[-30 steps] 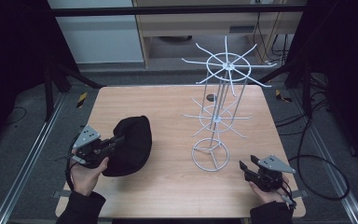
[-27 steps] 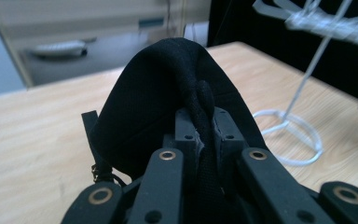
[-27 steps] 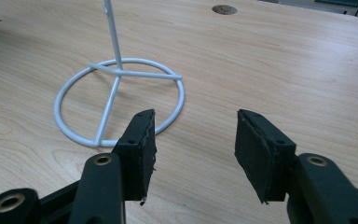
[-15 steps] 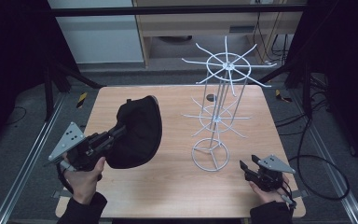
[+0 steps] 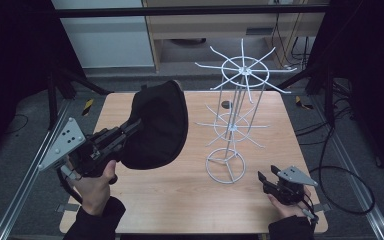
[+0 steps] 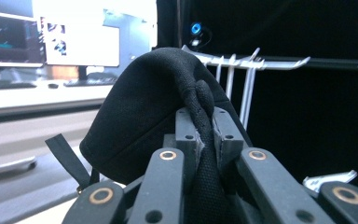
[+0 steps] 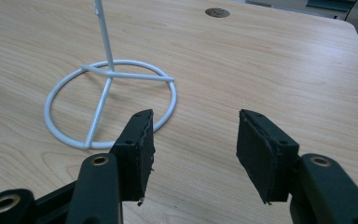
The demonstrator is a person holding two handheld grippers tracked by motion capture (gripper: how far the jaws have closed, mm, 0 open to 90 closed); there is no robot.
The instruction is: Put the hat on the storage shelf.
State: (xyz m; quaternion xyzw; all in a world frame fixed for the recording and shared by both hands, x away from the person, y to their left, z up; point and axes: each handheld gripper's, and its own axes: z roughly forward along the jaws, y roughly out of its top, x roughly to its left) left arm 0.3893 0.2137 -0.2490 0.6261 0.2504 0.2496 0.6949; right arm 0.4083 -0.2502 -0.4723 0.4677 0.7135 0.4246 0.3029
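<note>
A black cap hangs in the air above the left half of the table, to the left of a white wire rack that stands on a ring base. The cap is clear of the tabletop and not yet on the rack; none of the rack's spokes carries anything. Judging from this, the pickup is done and the carry across to the rack, then the hooking of the cap over a spoke, is what remains.

The left tongs hold the cap from its lower left side. In the left gripper view the jaws are clamped on a thick folded edge of the cap's fabric, with the crown bulging up and away beyond them and the rack's upper spokes visible behind it. A strap dangles under the cap.

The right tongs rest low near the table's front edge, to the right of the rack's ring base, jaws spread apart with nothing between them, well apart from the cap
</note>
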